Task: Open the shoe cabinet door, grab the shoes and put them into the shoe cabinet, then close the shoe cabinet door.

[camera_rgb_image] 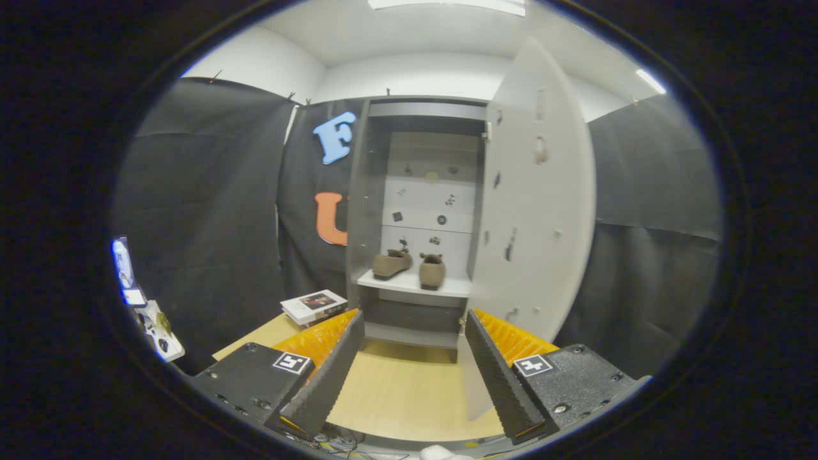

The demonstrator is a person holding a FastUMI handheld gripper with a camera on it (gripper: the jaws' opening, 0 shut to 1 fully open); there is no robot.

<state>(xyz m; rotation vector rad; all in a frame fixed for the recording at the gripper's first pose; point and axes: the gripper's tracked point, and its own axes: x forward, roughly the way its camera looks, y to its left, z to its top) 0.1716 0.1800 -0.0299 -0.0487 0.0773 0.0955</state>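
The shoes stand on the cabinet shelf, far beyond the open, empty tongs; the door at right looks light and stiff (push its free edge)

— What sort of place is this?
— A test booth, not a home. Black cloth hangs as walls, clipped at the top.
— And the furniture?
— One cabinet stands on a table, under ceiling lights.
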